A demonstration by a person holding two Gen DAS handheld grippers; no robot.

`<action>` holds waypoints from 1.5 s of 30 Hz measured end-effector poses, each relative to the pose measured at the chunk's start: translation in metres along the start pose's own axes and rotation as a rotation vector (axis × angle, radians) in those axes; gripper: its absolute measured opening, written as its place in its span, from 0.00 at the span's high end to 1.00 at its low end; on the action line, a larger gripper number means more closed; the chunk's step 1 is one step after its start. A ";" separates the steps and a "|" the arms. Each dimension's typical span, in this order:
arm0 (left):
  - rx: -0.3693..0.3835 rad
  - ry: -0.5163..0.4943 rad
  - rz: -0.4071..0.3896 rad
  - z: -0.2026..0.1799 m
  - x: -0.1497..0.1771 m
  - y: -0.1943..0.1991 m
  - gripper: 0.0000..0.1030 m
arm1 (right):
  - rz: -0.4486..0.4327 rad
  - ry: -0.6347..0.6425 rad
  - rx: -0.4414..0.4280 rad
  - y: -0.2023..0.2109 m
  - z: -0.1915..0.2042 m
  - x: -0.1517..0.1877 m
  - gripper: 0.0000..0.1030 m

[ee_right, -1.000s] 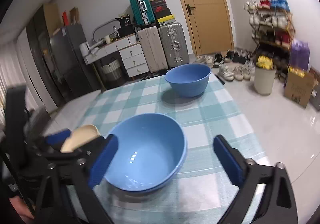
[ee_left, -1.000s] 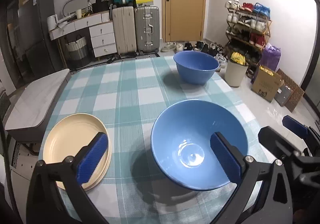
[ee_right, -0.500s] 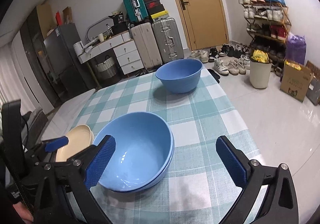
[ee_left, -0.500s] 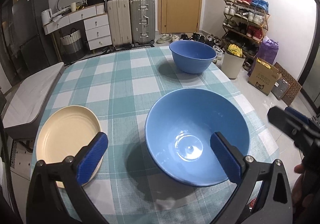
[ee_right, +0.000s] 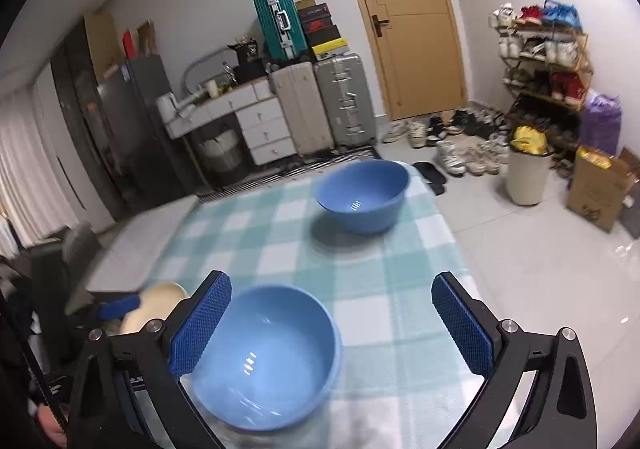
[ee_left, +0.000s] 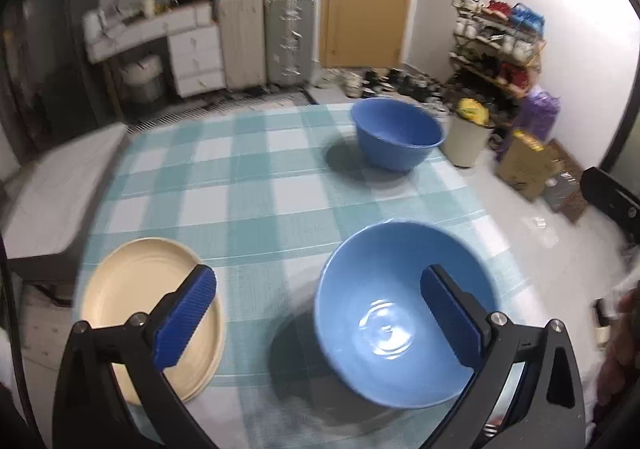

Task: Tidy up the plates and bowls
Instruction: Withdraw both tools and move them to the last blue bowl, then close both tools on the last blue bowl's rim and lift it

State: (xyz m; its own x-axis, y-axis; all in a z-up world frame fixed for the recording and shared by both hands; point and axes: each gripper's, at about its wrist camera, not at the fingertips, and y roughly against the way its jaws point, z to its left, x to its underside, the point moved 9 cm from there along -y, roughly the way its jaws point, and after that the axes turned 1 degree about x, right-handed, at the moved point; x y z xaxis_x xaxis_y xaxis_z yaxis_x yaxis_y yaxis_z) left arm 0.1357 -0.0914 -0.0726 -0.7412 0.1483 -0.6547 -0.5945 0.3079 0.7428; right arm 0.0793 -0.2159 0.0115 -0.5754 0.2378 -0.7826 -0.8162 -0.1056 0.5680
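Jaws on both the left gripper (ee_left: 318, 319) and the right gripper (ee_right: 332, 323) are spread wide and grip nothing. The near bowl (ee_left: 406, 313) sits at the front of the checked table (ee_left: 256, 177); the far bowl (ee_left: 398, 133) stands well apart at the back right edge; the cream plates (ee_left: 148, 309), apparently a stack of 2, lie at front left. Risk: the far bowl is close to the edge, so a glancing contact could push it off. Both bowls and the top plate look empty.

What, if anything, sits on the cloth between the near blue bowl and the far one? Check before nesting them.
Nothing visible does. Only bare checked tablecloth lies between the near blue bowl and the far blue bowl. The cream plates sit off to the left.
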 end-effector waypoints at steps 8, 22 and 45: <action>0.142 -0.036 0.088 -0.016 -0.061 -0.011 0.00 | -0.038 -0.004 -0.117 -0.004 0.004 -0.074 0.01; 0.081 -0.033 0.296 -0.010 -0.124 -0.124 0.00 | 0.150 -0.042 -0.006 -0.125 -0.057 -0.116 0.01; 0.085 0.019 0.508 -0.032 -0.153 -0.284 0.19 | 0.375 -0.121 0.077 -0.266 -0.127 -0.089 0.01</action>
State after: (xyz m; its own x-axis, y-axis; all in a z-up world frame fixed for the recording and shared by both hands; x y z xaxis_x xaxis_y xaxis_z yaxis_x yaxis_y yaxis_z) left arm 0.4081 -0.2320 -0.1790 -0.9360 0.2818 -0.2112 -0.1312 0.2774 0.9518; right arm 0.3407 -0.3320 -0.1022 -0.8187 0.3088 -0.4840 -0.5416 -0.1355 0.8296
